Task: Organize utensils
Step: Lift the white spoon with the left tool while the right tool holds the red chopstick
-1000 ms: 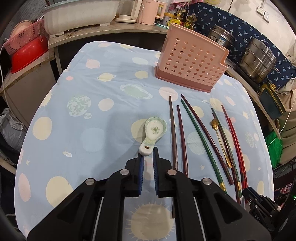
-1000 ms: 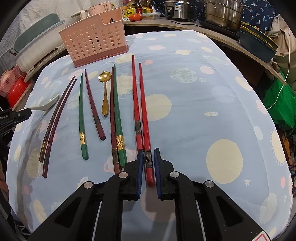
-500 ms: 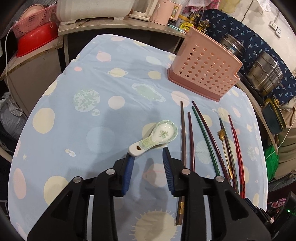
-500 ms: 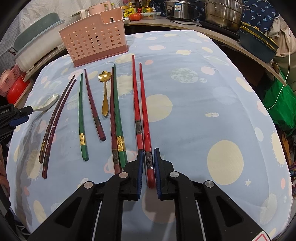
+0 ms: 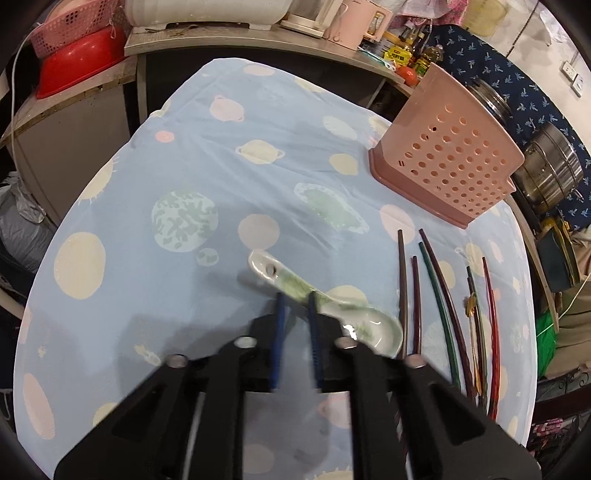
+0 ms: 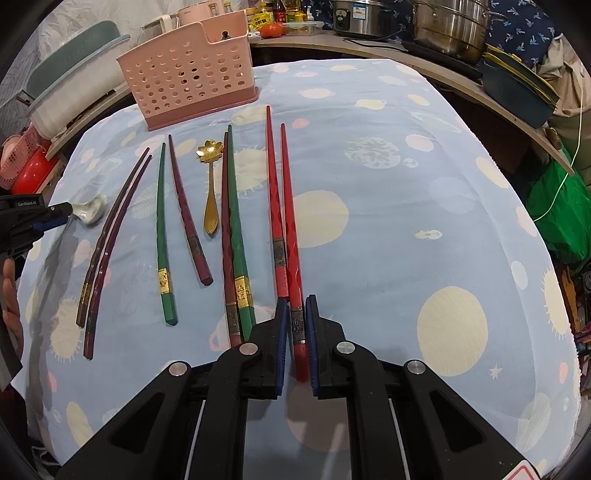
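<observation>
A white-and-green ceramic spoon (image 5: 325, 306) lies on the blue planet-print cloth. My left gripper (image 5: 295, 299) straddles its handle, jaws narrowly apart and closing on it. It also shows at the left edge of the right wrist view (image 6: 55, 214) beside the spoon (image 6: 90, 210). My right gripper (image 6: 295, 306) is shut on the butt end of a red chopstick (image 6: 290, 221), still flat on the cloth beside its twin (image 6: 275, 206). The pink perforated utensil basket (image 5: 450, 158) stands at the far side (image 6: 188, 77).
Several brown, green and dark red chopsticks (image 6: 162, 236) and a gold flower spoon (image 6: 211, 184) lie in a row between the grippers. Steel pots (image 6: 450, 26), a red basin (image 5: 77, 62) and bottles crowd the counters around the table.
My left gripper moved forward and turned over the ceramic spoon; its jaws, wide half a second ago, narrowed around the handle. The right gripper stayed put.
</observation>
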`<state>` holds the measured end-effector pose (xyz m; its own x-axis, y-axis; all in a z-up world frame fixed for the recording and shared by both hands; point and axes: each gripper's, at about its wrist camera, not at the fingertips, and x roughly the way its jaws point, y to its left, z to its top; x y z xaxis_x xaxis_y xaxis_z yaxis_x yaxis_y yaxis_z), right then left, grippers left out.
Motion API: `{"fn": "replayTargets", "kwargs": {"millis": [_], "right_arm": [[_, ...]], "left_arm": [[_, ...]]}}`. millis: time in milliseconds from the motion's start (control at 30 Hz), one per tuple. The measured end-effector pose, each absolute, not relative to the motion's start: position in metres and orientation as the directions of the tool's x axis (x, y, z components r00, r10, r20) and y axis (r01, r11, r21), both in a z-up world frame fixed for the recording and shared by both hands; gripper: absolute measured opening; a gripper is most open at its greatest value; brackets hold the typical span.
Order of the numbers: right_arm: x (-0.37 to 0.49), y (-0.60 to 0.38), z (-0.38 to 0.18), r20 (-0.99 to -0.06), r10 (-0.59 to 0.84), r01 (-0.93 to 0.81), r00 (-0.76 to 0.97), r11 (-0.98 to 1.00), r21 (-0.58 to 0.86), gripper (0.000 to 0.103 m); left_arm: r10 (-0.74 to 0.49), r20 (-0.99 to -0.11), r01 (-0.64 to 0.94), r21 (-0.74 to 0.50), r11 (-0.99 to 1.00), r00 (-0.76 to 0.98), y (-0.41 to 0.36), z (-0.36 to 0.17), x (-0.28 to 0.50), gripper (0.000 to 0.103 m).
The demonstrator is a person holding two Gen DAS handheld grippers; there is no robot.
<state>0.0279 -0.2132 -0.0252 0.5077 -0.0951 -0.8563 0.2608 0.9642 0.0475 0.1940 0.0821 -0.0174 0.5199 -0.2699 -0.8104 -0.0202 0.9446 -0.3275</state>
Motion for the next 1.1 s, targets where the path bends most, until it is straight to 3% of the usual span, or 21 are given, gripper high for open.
{"fn": "replayTargets", "kwargs": {"millis": [300,333,400,500,733,767,833,1100], "right_arm": [[0.030,-0.214,-0.025,-0.858,-0.095,0.260,0.504,0.964,0.047,0.008],[0.030,-0.214,-0.025,-0.859,-0.095,0.261,0.503,0.964,0.047,0.008],[0.030,-0.214,-0.025,-0.859,-0.094,0.261,0.503,0.964,0.048,0.008],[0.032,-0.214,-0.025,-0.860,-0.093,0.261,0.502,0.964,0.048,0.008],[0.038,-0.215,-0.025,-0.862,-0.090,0.262,0.499,0.964,0.051,0.008],[0.039,-0.215,-0.025,-0.863,-0.089,0.261,0.498,0.964,0.051,0.008],[0.042,-0.215,-0.025,-0.864,-0.088,0.260,0.496,0.964,0.051,0.008],[0.045,-0.216,-0.024,-0.866,-0.082,0.255,0.494,0.965,0.054,0.008]], "left_arm": [[-0.265,-0.805,0.006,-0.309,0.951,0.531,0.077,-0.012,0.199,0.002],[-0.263,-0.807,-0.002,-0.311,0.951,0.529,0.078,-0.014,0.200,0.005],[-0.264,-0.809,-0.024,-0.324,0.946,0.525,0.082,-0.016,0.205,0.028],[-0.260,-0.804,-0.034,-0.328,0.944,0.535,0.082,-0.014,0.209,0.035],[-0.241,-0.832,0.013,-0.271,0.963,0.499,0.053,-0.019,0.234,0.034],[-0.238,-0.837,0.011,-0.267,0.964,0.493,0.051,-0.022,0.237,0.031],[-0.243,-0.843,0.018,-0.267,0.964,0.479,0.049,-0.026,0.243,0.014],[-0.247,-0.840,0.032,-0.265,0.964,0.484,0.047,-0.021,0.242,0.012]]}}
